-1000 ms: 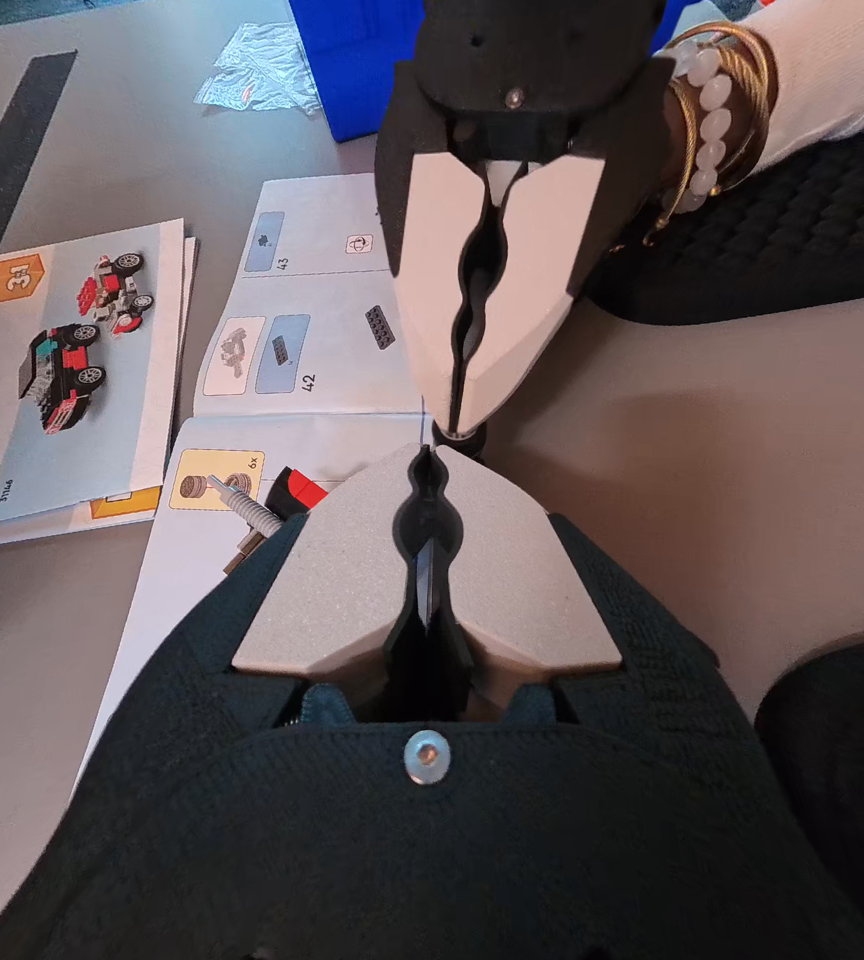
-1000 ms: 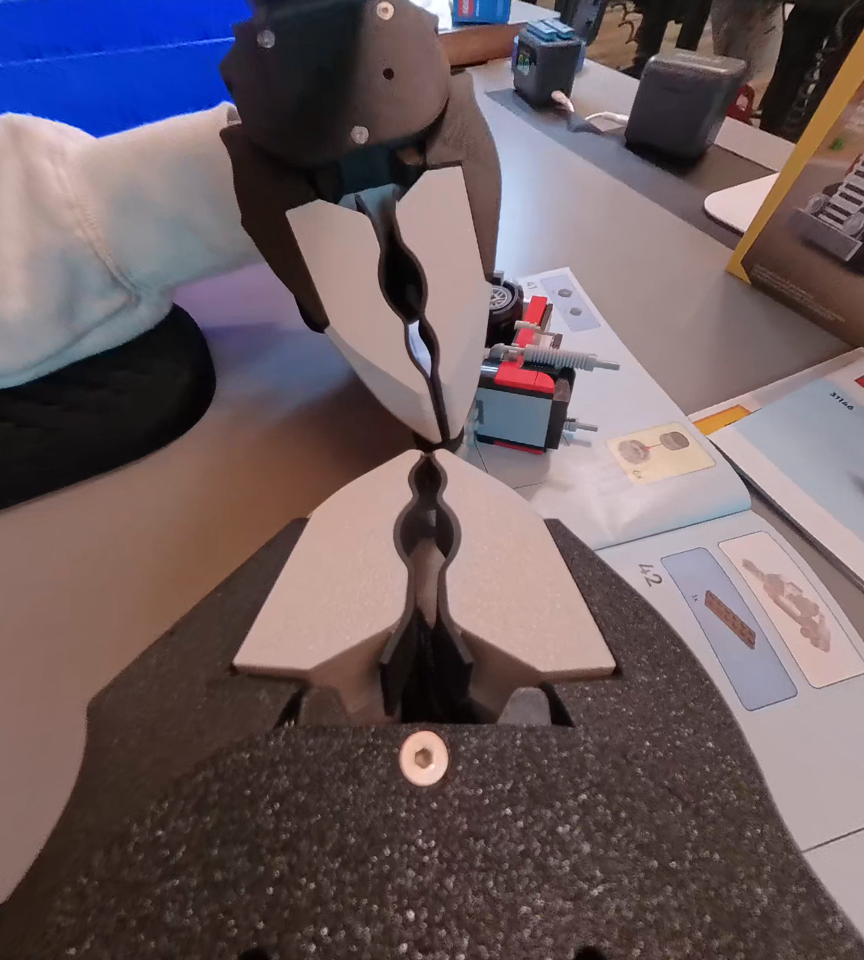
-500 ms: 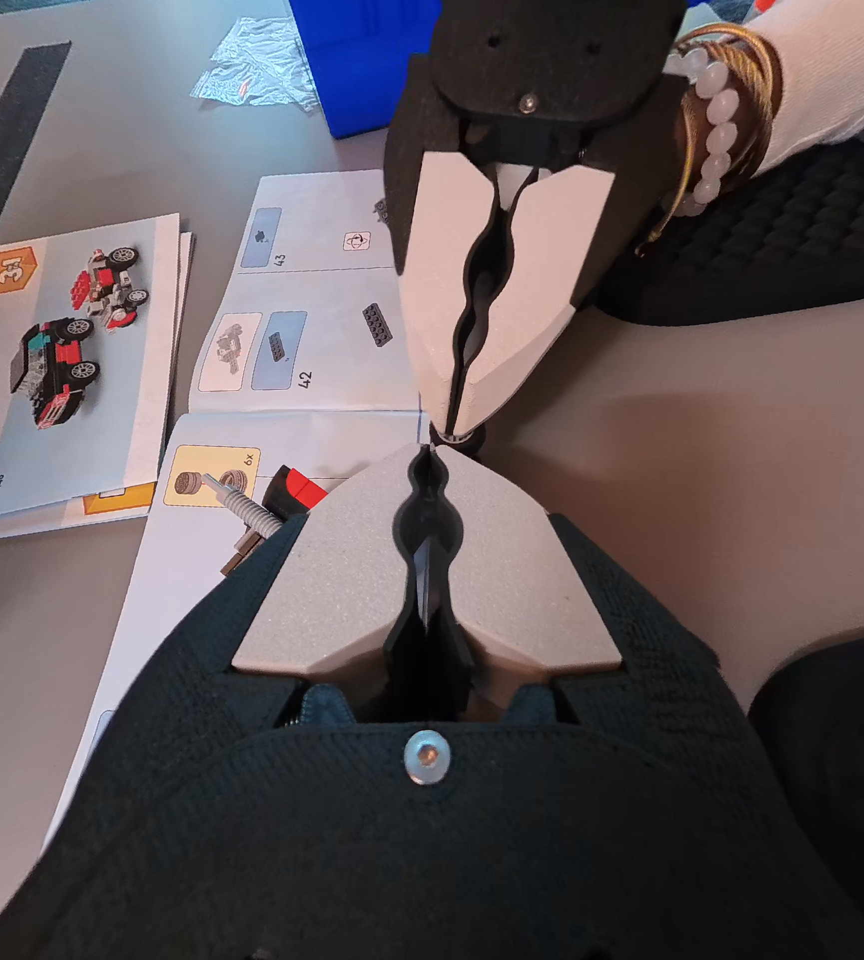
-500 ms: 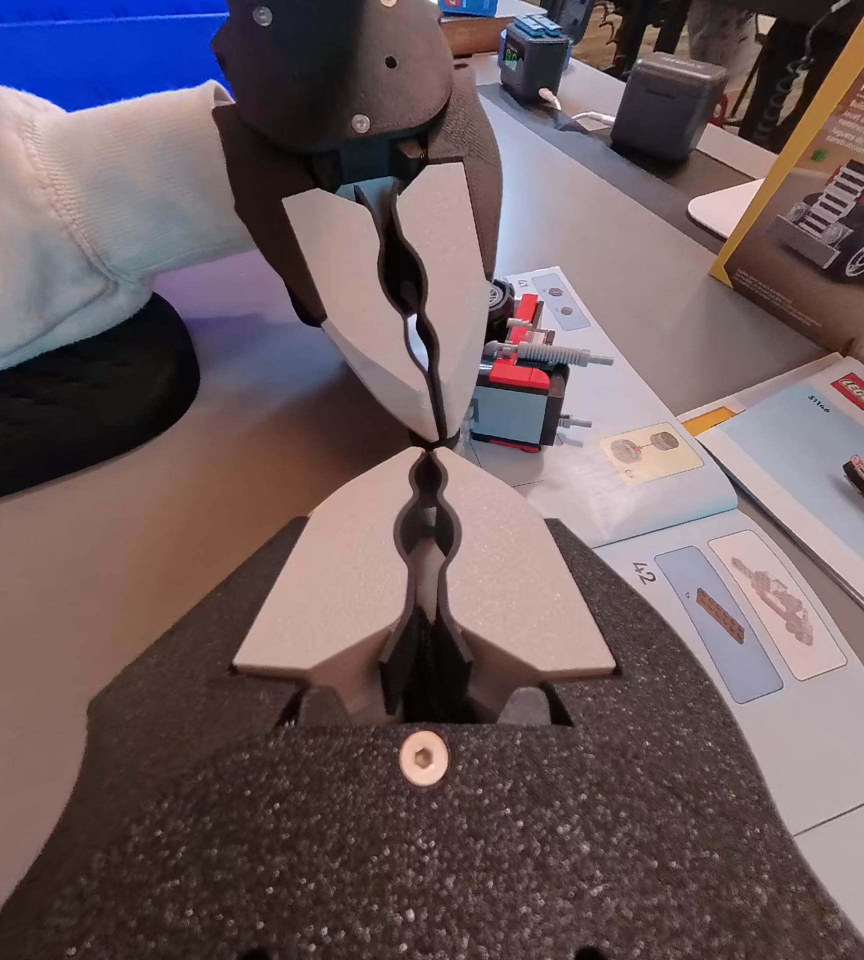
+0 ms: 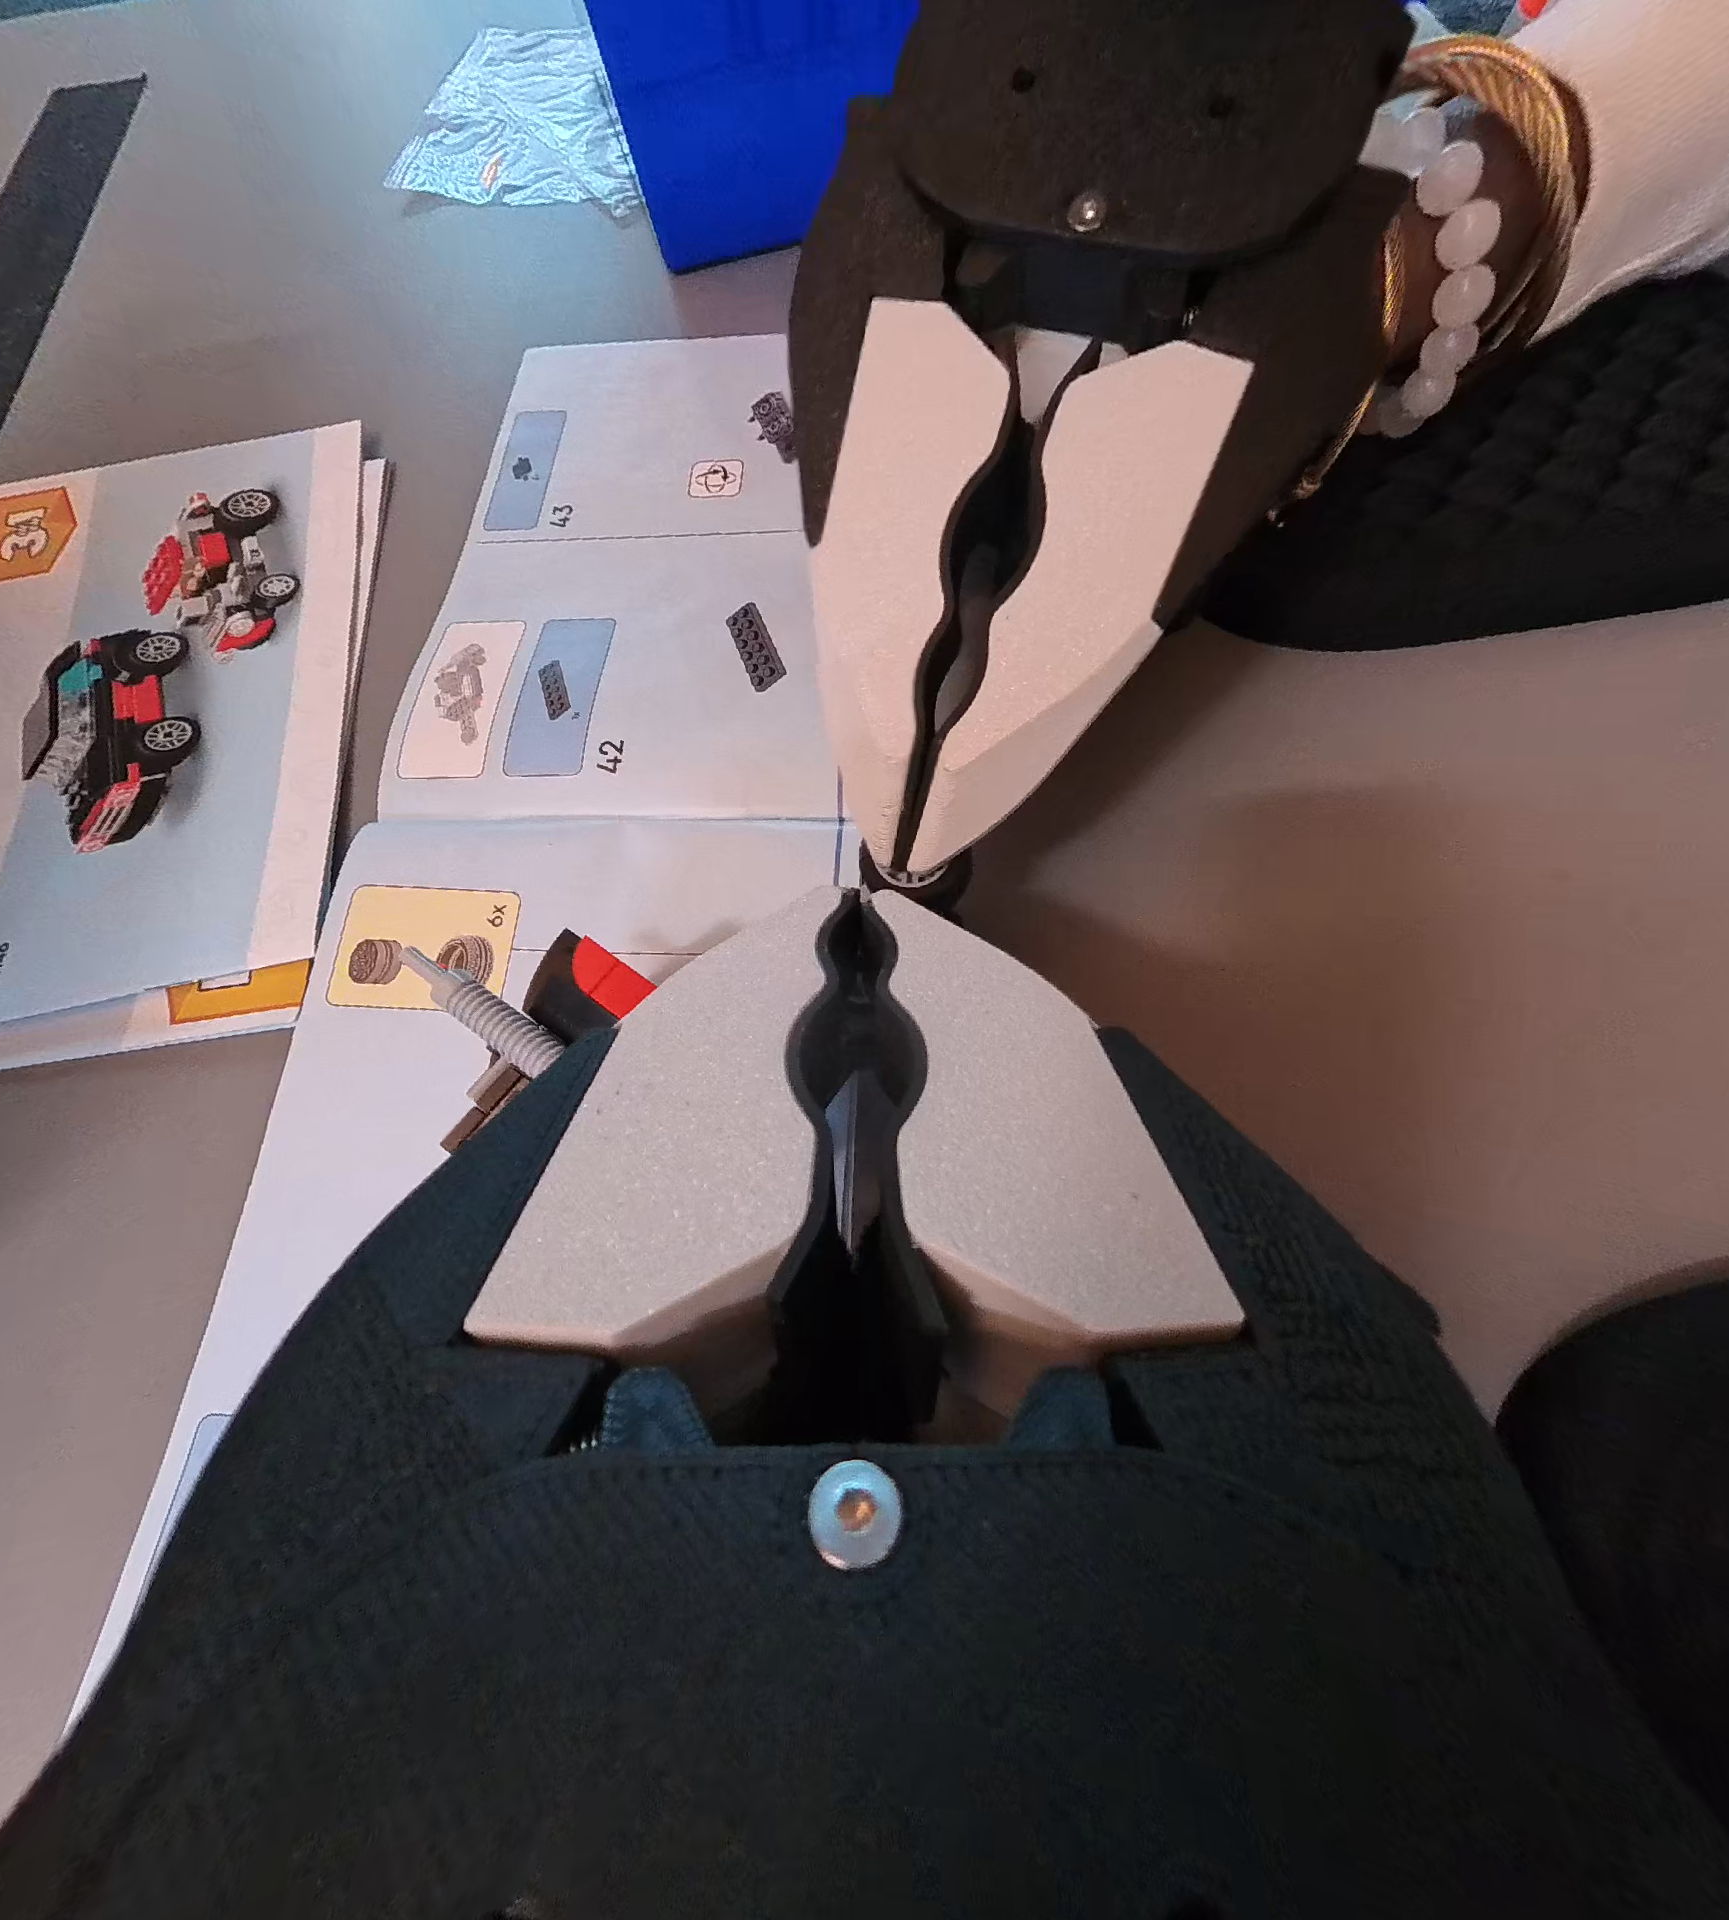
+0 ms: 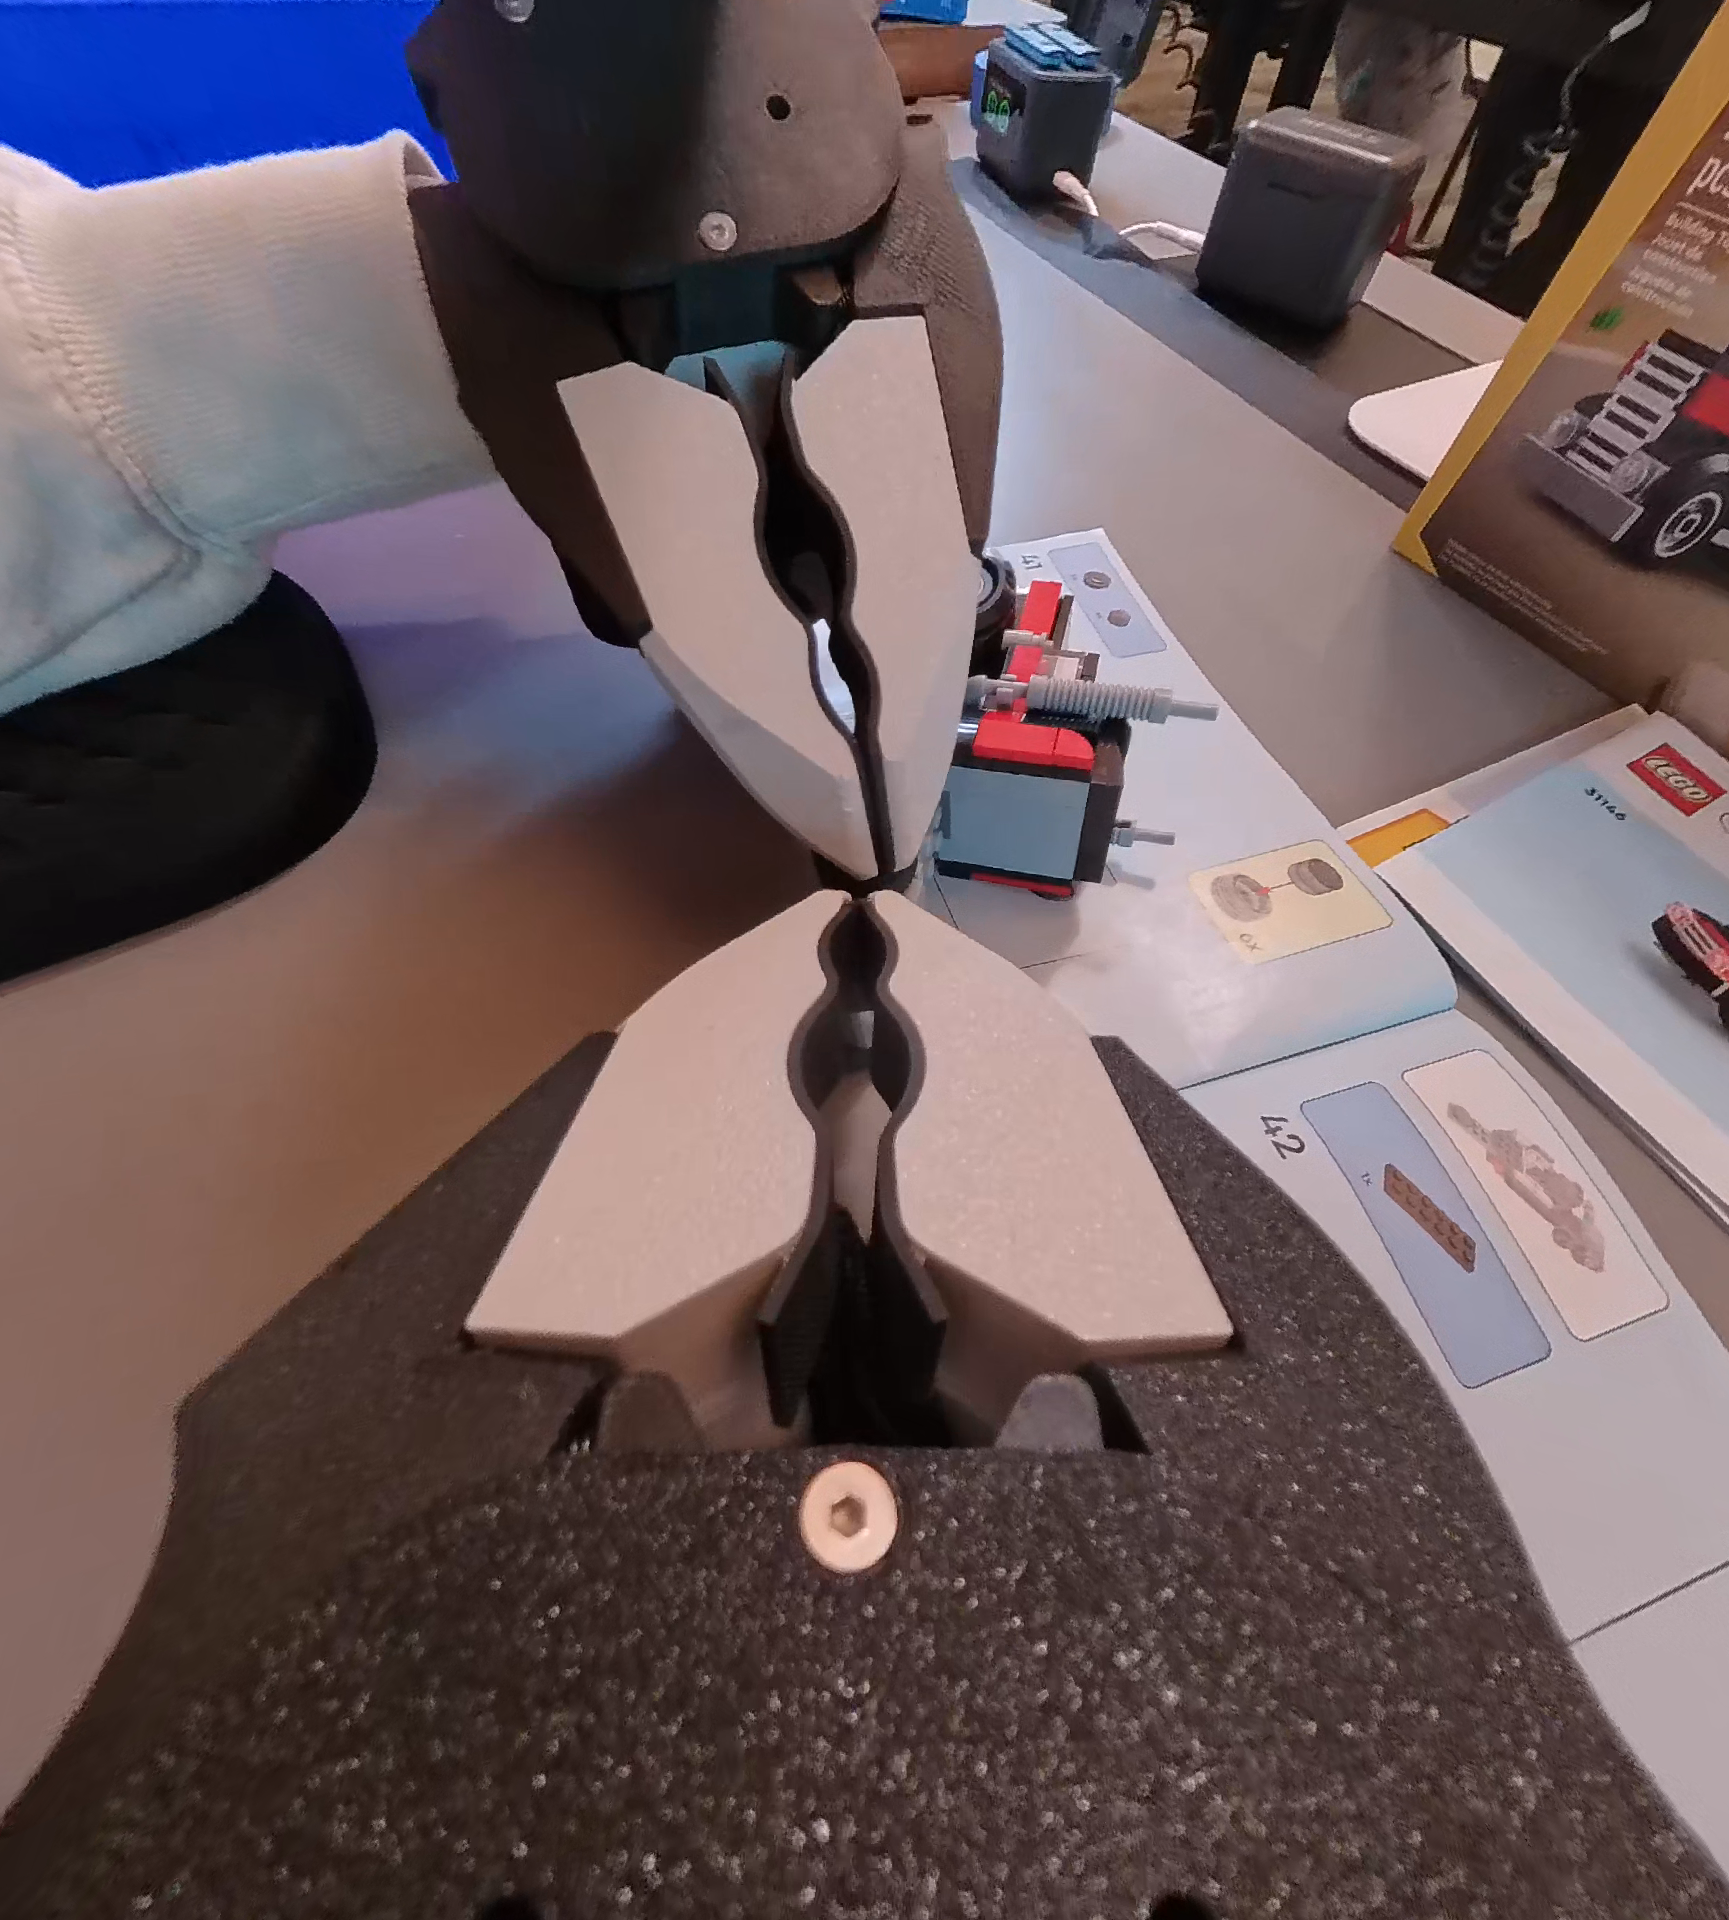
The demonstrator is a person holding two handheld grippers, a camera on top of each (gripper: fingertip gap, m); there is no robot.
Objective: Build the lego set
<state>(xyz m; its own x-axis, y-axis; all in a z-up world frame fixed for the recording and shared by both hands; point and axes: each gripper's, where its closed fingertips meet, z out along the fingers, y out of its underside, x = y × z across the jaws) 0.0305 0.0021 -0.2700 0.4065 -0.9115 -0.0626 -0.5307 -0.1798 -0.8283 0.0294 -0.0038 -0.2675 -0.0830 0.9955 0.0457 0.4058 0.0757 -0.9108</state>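
My left gripper (image 5: pixel 852 902) and right gripper (image 6: pixel 855 906) are both shut and meet tip to tip just above the table. A small black wheel (image 5: pixel 935 888) with a grey rim sits pinched where the tips meet; most of it is hidden. The right gripper also shows in the left wrist view (image 5: pixel 904 857), and the left gripper shows in the right wrist view (image 6: pixel 875 868). The part-built model (image 6: pixel 1031 810), red, black and pale blue with a grey worm gear, stands on the open instruction booklet (image 6: pixel 1359 1195) just beside the tips. It peeks out in the left wrist view (image 5: pixel 600 971).
A second booklet (image 5: pixel 133 727) lies left of the open one (image 5: pixel 631 623). The set's box (image 6: pixel 1670 364) stands at the far right. A blue bin (image 5: pixel 735 125), a plastic bag (image 5: pixel 517 135) and black wrist pads (image 5: pixel 1514 499) lie around. The grippers are tip to tip, or close to it.
The two grippers stay shut, tip to tip on the wheel. The right gripper has tilted slightly and both views have shifted a little.
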